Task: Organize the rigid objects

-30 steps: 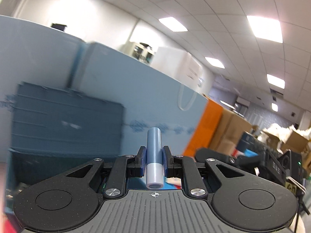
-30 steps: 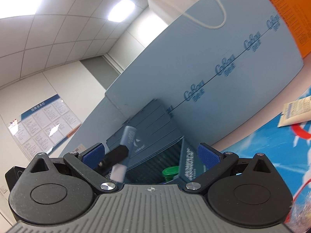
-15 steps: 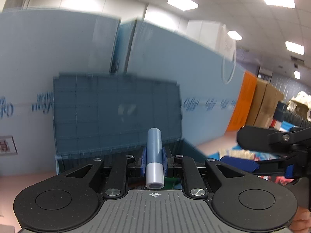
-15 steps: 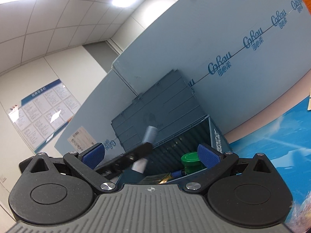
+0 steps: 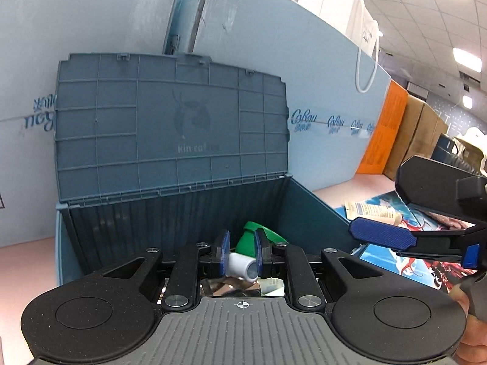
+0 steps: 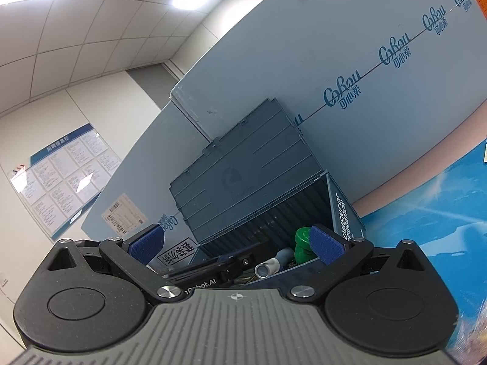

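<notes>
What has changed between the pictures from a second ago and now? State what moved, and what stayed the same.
The left gripper swung toward the open blue box and tipped down over it. Its tube, upright before, now lies tilted between the pads. Unchanged: left still shut on the tube, right gripper open and empty, lid up.

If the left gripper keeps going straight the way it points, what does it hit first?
Probably the green plastic bottle lying inside the open blue storage box, just past the left gripper and its small white-capped tube. Depth is unclear.

Tube (image 5: 242, 267) mostly hidden between left gripper (image 5: 241, 254) pads; green bottle (image 5: 254, 240) partly blocked; box (image 5: 307, 210) floor unreadable.
</notes>
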Action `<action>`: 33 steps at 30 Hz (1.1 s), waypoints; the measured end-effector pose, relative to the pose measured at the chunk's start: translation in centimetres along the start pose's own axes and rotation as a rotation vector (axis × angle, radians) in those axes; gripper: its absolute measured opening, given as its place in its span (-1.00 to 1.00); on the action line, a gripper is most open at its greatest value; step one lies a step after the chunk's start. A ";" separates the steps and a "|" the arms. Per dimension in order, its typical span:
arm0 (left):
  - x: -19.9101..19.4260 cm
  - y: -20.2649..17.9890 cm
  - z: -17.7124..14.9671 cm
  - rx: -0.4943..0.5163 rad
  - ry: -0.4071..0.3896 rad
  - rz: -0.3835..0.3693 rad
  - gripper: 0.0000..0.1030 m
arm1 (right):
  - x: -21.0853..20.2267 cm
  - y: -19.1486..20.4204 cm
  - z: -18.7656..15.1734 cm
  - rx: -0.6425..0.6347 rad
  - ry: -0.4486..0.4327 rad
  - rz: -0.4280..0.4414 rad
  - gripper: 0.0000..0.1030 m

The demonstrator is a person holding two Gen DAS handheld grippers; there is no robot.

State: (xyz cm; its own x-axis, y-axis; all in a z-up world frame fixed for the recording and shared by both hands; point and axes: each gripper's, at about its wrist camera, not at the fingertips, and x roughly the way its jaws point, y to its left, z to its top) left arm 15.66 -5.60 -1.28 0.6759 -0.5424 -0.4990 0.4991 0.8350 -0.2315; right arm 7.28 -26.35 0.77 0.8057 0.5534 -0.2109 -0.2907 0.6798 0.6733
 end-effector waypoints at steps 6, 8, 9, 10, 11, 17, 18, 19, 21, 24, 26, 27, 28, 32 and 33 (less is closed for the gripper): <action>0.1 0.1 -0.2 -0.019 -0.002 -0.005 -0.70 | 0.0 0.1 -0.1 -0.009 -0.006 -0.007 1.00; 0.0 0.3 -0.3 -0.029 -0.005 -0.012 -0.70 | 0.0 0.2 -0.1 -0.011 -0.007 -0.009 1.00; 0.1 0.4 -0.3 -0.037 -0.007 -0.014 -0.70 | -0.1 0.2 -0.1 -0.011 -0.008 -0.010 1.00; 0.0 0.4 -0.2 -0.044 -0.012 -0.015 -0.70 | -0.1 0.2 -0.1 -0.011 -0.009 -0.011 1.00; -0.1 0.4 -0.2 -0.050 -0.016 -0.015 -0.70 | -0.1 0.2 -0.1 -0.011 -0.010 -0.011 1.00; -1.1 0.7 -0.3 -0.101 -0.050 -0.020 -0.66 | -0.4 0.3 -0.2 -0.007 -0.016 -0.016 1.00; -1.3 0.8 -0.3 -0.114 -0.061 -0.021 -0.66 | -0.4 0.3 -0.2 -0.005 -0.016 -0.016 1.00; -1.6 0.8 -0.2 -0.130 -0.073 -0.024 -0.65 | -0.4 0.3 -0.3 -0.003 -0.017 -0.016 1.00; -2.2 0.8 -0.1 -0.163 -0.098 -0.026 -0.64 | -0.6 0.3 -0.3 -0.001 -0.020 -0.015 1.00; -3.1 0.2 0.0 -0.182 -0.142 -0.006 -0.63 | -1.1 0.6 -0.3 0.002 -0.034 -0.013 1.00; -4.1 -0.2 0.1 -0.199 -0.179 0.006 -0.63 | -1.7 0.9 -0.3 -0.004 -0.054 -0.017 1.00; -4.7 -0.6 0.1 -0.209 -0.207 0.017 -0.63 | -2.1 1.2 -0.3 -0.013 -0.069 -0.022 1.00; -5.4 -1.0 0.1 -0.210 -0.234 0.026 -0.63 | -2.5 1.5 -0.4 -0.020 -0.087 -0.027 1.00; -8.8 -2.9 -0.1 -0.192 -0.341 0.048 -0.42 | -4.2 2.5 -0.5 -0.044 -0.154 -0.043 1.00; -9.6 -3.3 -0.3 -0.186 -0.367 0.056 -0.29 | -4.6 2.8 -0.6 -0.052 -0.170 -0.049 1.00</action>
State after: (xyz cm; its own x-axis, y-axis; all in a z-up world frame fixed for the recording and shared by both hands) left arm 7.37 -3.08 4.00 0.8645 -0.4644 -0.1926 0.3722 0.8487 -0.3756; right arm 2.43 -26.73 3.16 0.8941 0.4323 -0.1169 -0.2714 0.7307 0.6265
